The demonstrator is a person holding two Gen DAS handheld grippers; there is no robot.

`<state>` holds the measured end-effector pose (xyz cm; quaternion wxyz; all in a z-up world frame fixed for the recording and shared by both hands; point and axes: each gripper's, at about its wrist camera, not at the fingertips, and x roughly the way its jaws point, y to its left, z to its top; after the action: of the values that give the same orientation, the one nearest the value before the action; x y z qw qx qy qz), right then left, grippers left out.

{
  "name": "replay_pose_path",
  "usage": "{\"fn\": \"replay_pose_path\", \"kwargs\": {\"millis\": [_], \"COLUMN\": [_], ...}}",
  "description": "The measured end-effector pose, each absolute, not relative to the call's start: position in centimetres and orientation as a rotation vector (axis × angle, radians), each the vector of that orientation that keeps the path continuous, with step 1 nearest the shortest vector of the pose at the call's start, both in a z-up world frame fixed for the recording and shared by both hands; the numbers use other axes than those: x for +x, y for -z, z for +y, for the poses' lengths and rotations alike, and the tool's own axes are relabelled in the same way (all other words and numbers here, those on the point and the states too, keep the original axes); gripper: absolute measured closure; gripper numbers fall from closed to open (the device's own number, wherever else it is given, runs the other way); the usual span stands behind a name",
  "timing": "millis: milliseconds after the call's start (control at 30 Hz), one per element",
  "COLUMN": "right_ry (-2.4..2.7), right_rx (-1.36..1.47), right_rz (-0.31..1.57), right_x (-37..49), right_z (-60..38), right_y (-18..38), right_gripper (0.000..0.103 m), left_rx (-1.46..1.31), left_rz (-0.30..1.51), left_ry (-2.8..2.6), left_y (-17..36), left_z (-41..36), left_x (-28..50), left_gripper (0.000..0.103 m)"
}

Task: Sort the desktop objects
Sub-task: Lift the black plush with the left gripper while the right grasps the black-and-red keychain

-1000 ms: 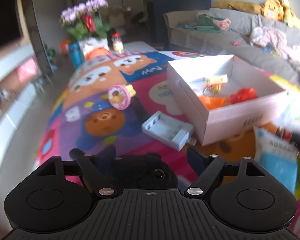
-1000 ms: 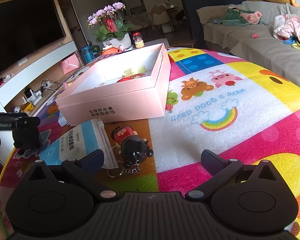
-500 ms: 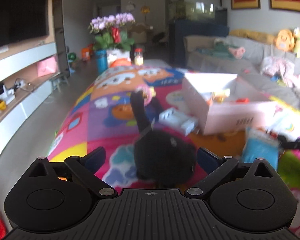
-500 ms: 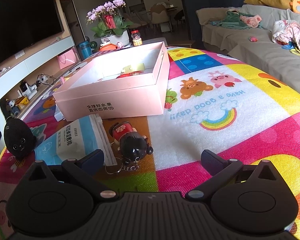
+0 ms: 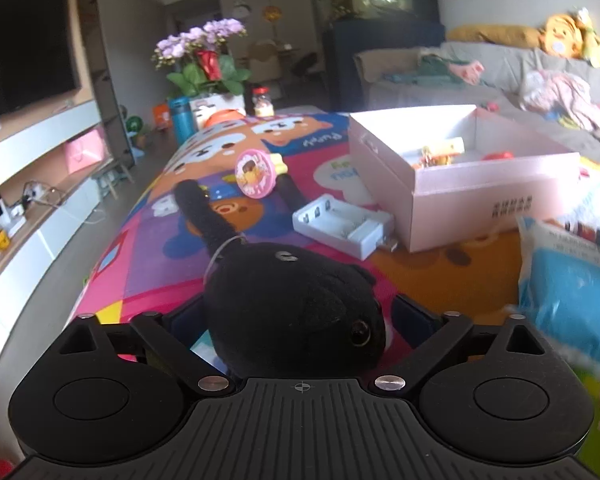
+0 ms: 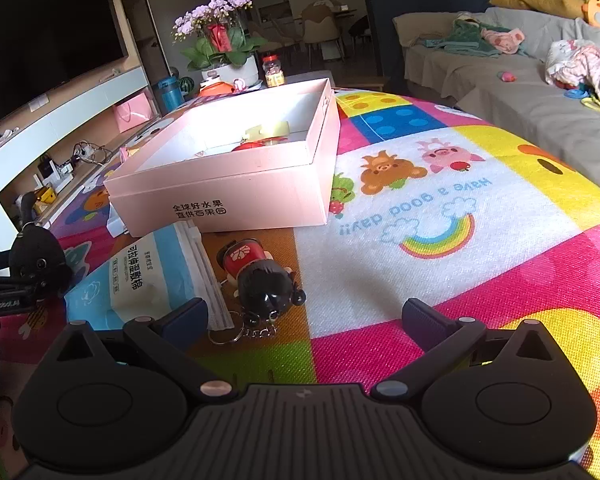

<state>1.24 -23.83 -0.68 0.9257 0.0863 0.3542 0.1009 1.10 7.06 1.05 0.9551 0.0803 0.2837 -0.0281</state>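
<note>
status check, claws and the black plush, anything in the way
Left claw closing around black plush, firm grip unclear. Right claw open, empty, above doll keychain. Pink box open ahead; white battery charger and blue packet lie between.

Ahead of my right gripper [image 6: 302, 314] the rainbow-printed patch of foam play mat [image 6: 460, 216] lies bare, so I can pass freely there. To its left, the black-haired doll keychain [image 6: 260, 276], the blue-and-white wipes packet [image 6: 140, 276] and the open pink cardboard box [image 6: 228, 196] crowd together and block that side.
</note>
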Motion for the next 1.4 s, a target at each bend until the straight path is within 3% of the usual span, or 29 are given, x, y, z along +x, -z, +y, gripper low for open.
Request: {"fn": "replay_pose_path", "kwargs": {"millis": [67,433,567,700,833,1167,1267,1400], "right_ry": [-0.207,-0.246,-0.187,-0.182,0.007,-0.141,-0.136,-0.120], "right_rx": [0.181,-0.034,-0.146,-0.277,-0.419,-0.043,0.048,0.072], "right_rz": [0.727,0.647,0.600,0.645,0.572,0.674,0.697,0.710], "right_x": [1.2,-0.8,-0.3,0.4,0.6,2.9,4.0,4.3], "right_z": [-23.9,-20.7,-19.8,-19.8,-20.5,-21.6,-21.1,-20.5], "right_y": [0.7,-0.2,-1.5,-1.3,-0.9,-1.7,-1.1,-0.5], "right_gripper": [0.000,0.000,0.017,0.018,0.018,0.017,0.010,0.010], "left_rx": [0.114,-0.037,-0.051,-0.054,-0.062,-0.074,-0.074,-0.077], "left_rz": [0.570,0.601,0.626,0.616,0.617,0.624,0.624,0.620], "left_ry": [0.053,0.308,0.315,0.309,0.307,0.283,0.282,0.280], "left_y": [-1.3,-1.4,-0.5,-0.5,-0.5,-0.4,-0.4,-0.4], "left_z": [6.9,4.6,4.5,4.5,4.7,4.8,4.7,4.7], "left_x": [1.1,-2.3,-2.3,-2.3,-2.5,-2.5,-2.5,-2.6], "left_gripper": [0.015,0.014,0.010,0.008,0.007,0.004,0.004,0.003]}}
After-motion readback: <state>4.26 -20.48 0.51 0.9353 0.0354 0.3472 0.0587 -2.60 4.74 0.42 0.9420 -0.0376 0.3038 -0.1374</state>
